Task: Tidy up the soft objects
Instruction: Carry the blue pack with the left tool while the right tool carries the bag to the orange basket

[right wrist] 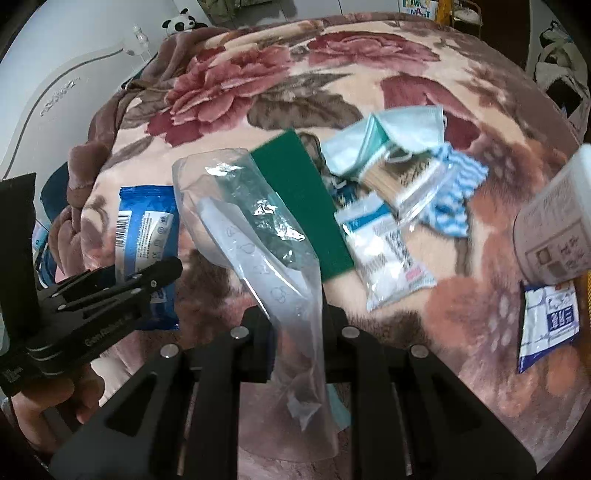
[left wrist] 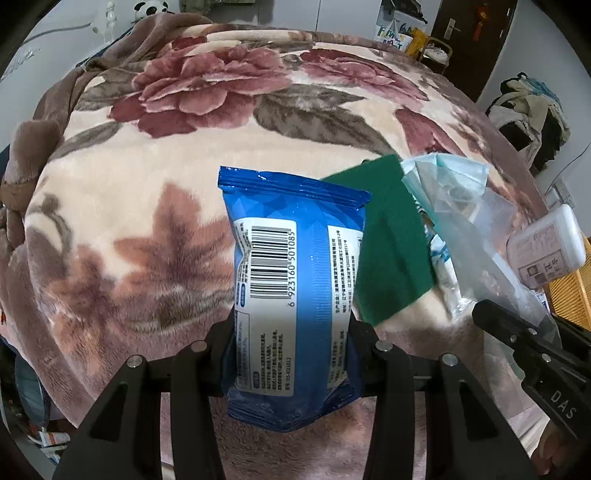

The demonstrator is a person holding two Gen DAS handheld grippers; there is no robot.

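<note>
My left gripper (left wrist: 291,332) is shut on a blue wet-wipes pack (left wrist: 295,266), held above the floral blanket (left wrist: 147,206); the pack also shows at the left of the right wrist view (right wrist: 144,229). My right gripper (right wrist: 295,317) is shut on a clear plastic bag (right wrist: 258,221), which also shows in the left wrist view (left wrist: 476,236). A green scouring pad (right wrist: 306,206) lies just behind the bag, and shows in the left wrist view (left wrist: 391,240). Pale blue face masks (right wrist: 391,133), a striped blue cloth (right wrist: 454,188) and a white cotton-pad pack (right wrist: 384,251) lie beyond.
A white bottle (right wrist: 554,229) stands at the right edge, with a blue-white sachet (right wrist: 546,325) below it. A wooden-stick packet (right wrist: 402,181) lies under the masks. A panda toy (right wrist: 181,24) sits beyond the bed. Clothes (left wrist: 528,110) pile up at the far right.
</note>
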